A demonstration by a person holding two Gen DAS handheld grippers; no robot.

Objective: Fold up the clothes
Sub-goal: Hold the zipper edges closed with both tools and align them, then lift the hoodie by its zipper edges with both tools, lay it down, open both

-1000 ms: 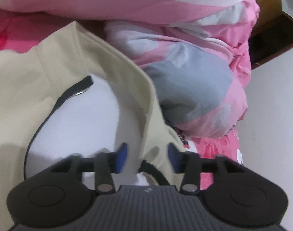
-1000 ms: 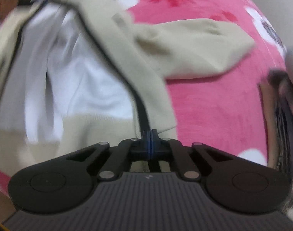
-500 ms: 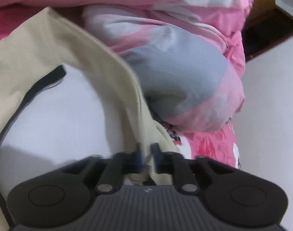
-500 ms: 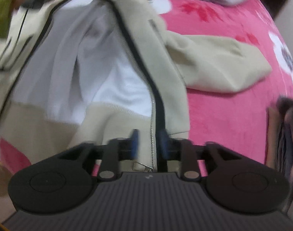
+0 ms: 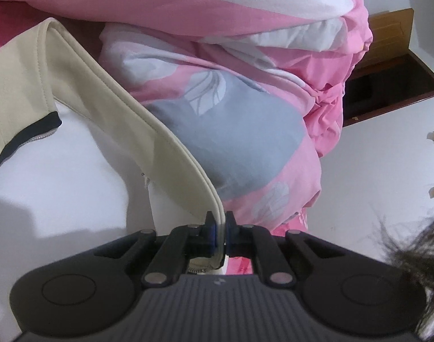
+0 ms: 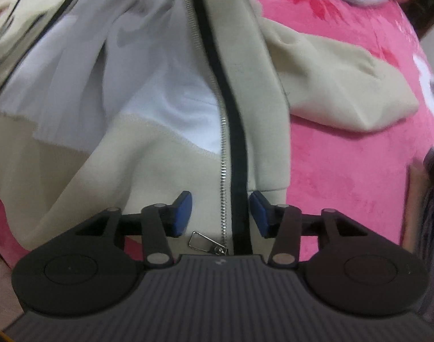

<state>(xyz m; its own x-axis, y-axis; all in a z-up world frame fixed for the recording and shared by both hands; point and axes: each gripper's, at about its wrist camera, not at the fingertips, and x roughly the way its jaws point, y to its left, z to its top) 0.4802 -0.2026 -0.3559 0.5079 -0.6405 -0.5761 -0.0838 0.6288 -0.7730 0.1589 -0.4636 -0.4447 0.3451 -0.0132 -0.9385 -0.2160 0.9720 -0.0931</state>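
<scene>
A beige zip-up jacket (image 5: 117, 108) with white lining lies open on the bed. My left gripper (image 5: 220, 222) is shut on its beige front edge, which runs up and to the left from the pads. In the right wrist view the same jacket (image 6: 160, 171) spreads out, with its black zipper band (image 6: 235, 142) running down between the jaws of my right gripper (image 6: 221, 208). That gripper is open, and its blue pads stand apart from the fabric on either side. The metal zipper pull (image 6: 205, 242) lies just behind the pads. One sleeve (image 6: 345, 91) stretches to the right.
A pink fleece bed cover (image 6: 359, 185) lies under the jacket. A bunched pink, white and grey quilt (image 5: 231, 128) is piled right behind the jacket. A wooden piece of furniture (image 5: 388, 65) stands by the white wall (image 5: 373, 185). Dark hair (image 5: 416, 256) hangs at lower right.
My left jaws have closed on the jacket's front edge and lifted it slightly. My right jaws have opened off the zipper edge, and that gripper has sunk closer to the hem.
</scene>
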